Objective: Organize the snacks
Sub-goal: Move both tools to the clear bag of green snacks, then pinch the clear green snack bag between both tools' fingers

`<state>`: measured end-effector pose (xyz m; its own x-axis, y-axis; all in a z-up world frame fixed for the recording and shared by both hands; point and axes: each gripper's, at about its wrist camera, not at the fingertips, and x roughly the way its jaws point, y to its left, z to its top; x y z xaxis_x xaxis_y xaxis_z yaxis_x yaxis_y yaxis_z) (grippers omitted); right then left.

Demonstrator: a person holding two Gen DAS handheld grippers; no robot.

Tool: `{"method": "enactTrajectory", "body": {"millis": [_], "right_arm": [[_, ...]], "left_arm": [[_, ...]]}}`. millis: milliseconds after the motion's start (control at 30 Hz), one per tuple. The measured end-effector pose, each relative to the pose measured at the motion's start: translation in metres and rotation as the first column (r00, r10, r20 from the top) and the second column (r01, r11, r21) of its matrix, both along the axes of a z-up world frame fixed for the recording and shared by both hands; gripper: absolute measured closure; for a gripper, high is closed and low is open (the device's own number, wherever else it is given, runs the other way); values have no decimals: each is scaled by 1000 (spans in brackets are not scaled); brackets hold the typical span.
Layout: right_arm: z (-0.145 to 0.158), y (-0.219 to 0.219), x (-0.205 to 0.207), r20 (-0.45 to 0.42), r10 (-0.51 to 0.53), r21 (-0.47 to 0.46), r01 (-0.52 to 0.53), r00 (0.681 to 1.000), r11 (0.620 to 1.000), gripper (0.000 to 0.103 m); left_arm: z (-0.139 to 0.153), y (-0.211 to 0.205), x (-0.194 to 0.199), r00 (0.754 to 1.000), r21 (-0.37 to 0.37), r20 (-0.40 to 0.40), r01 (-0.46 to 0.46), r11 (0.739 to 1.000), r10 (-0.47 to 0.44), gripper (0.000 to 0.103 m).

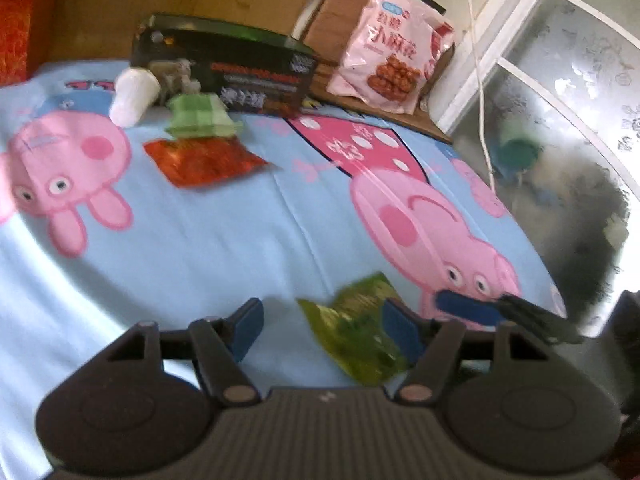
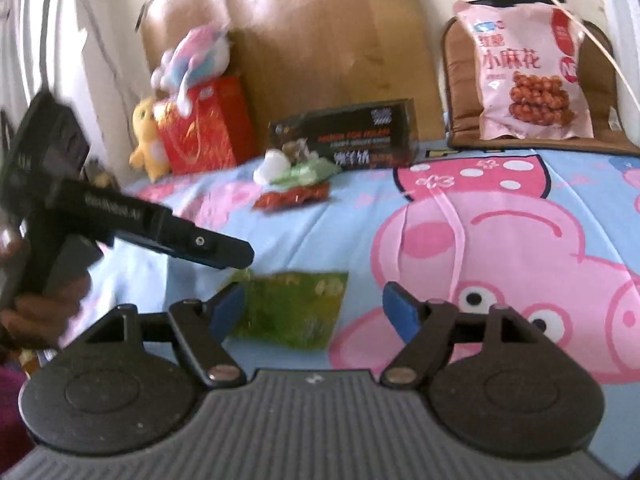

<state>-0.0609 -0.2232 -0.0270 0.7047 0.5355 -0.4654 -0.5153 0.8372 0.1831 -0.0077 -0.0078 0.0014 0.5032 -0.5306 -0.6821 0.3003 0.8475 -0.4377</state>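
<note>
Right now both of your grippers were converging on the green packet (image 2: 290, 310), which lay flat on the bed sheet (image 1: 200, 240) near you, well apart from the pile by the black box (image 2: 352, 140). That pile held a red packet (image 1: 202, 160), a pale green pack (image 1: 200, 116) and a white cup (image 1: 132, 94), all close together in front of the box. A pink bag (image 2: 532, 76) stood apart on the brown cushion (image 2: 600, 80) behind.

Fingers: your right gripper (image 2: 316, 310) was spread wide, nothing between the pads, with the packet just ahead of its left finger. Your left gripper (image 1: 324, 326) was also spread and pinching nothing; the packet sat just at its right finger (image 1: 400, 328), off-centre. From the right wrist view, the left tool came in from the side with its tip over the packet's far corner.

My read on the step: picking up the green packet to move it to the pile. Advice:
- Use one gripper. Two tools on one flat packet would likely collide.
- Centre the packet between the fingers before closing; both were offset.
- A flat foil pouch on soft sheet gives little edge. Come in low on a raised corner, or you'd likely pinch cloth too.
- Both views were blurred, so slow down before closing.
</note>
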Motion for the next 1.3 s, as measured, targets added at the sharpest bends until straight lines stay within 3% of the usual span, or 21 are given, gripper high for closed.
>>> {"method": "enactTrajectory", "body": {"millis": [33, 100, 133, 233, 300, 433, 533, 733, 767, 800, 833, 900, 967, 1067, 1167, 1300], "right_arm": [[-3, 4, 0, -1, 17, -32, -17, 1000, 999, 26], [-8, 18, -3, 52, 41, -115, -35, 998, 993, 29], [-9, 24, -3, 64, 66, -132, -57, 996, 990, 32], [-9, 35, 5, 55, 79, -117, -72, 995, 990, 40], [-8, 39, 8, 53, 75, -113, -68, 996, 991, 46], [-6, 39, 14, 27, 55, -57, -53, 998, 997, 56], [-4, 42, 17, 17, 54, -38, -53, 998, 998, 57], [19, 50, 40, 68, 36, 1, -36, 997, 999, 58], [26, 54, 48, 90, 35, -7, -35, 995, 999, 62], [35, 58, 58, 112, 60, -5, -60, 992, 998, 94], [42, 64, 68, 132, 67, -5, -67, 989, 998, 99], [53, 77, 88, 191, 54, -42, -47, 980, 998, 99], [58, 88, 110, 207, 41, -75, -26, 978, 997, 99], [60, 77, 127, 121, 39, 35, -44, 992, 998, 97], [45, 67, 128, 78, 11, 26, -13, 997, 1000, 95], [25, 55, 132, -23, -15, 21, 15, 1000, 1000, 89]], "left_arm": [[0, -2, -1, 1000, -15, -12, 2, 1000, -3, 37], [-3, -11, -2, 999, -37, -24, 41, 998, -42, 52], [-3, -16, -3, 999, -30, -12, 50, 998, -50, 53], [-3, -24, -3, 999, 52, 43, 23, 998, -26, 67], [-3, -15, 2, 1000, 18, 20, 0, 1000, 0, 72], [-5, 0, 9, 1000, -39, -11, -22, 999, 22, 73], [0, 6, 9, 1000, -42, 21, -21, 999, 22, 76], [39, 28, 37, 995, -157, 97, 5, 988, 11, 77], [48, 29, 43, 991, -147, 130, -1, 989, 21, 77], [56, 30, 51, 986, -134, 163, -5, 991, 27, 77], [63, 30, 58, 981, -128, 191, -11, 992, 35, 77], [75, 36, 83, 972, -125, 227, -35, 992, 63, 77], [76, 46, 110, 982, -173, 171, -56, 983, 86, 77], [69, 59, 126, 985, -205, 142, -64, 977, 94, 79], [52, 66, 137, 987, -167, 118, -90, 982, 110, 79], [33, 77, 145, 992, -177, 45, -107, 978, 116, 79]]}}
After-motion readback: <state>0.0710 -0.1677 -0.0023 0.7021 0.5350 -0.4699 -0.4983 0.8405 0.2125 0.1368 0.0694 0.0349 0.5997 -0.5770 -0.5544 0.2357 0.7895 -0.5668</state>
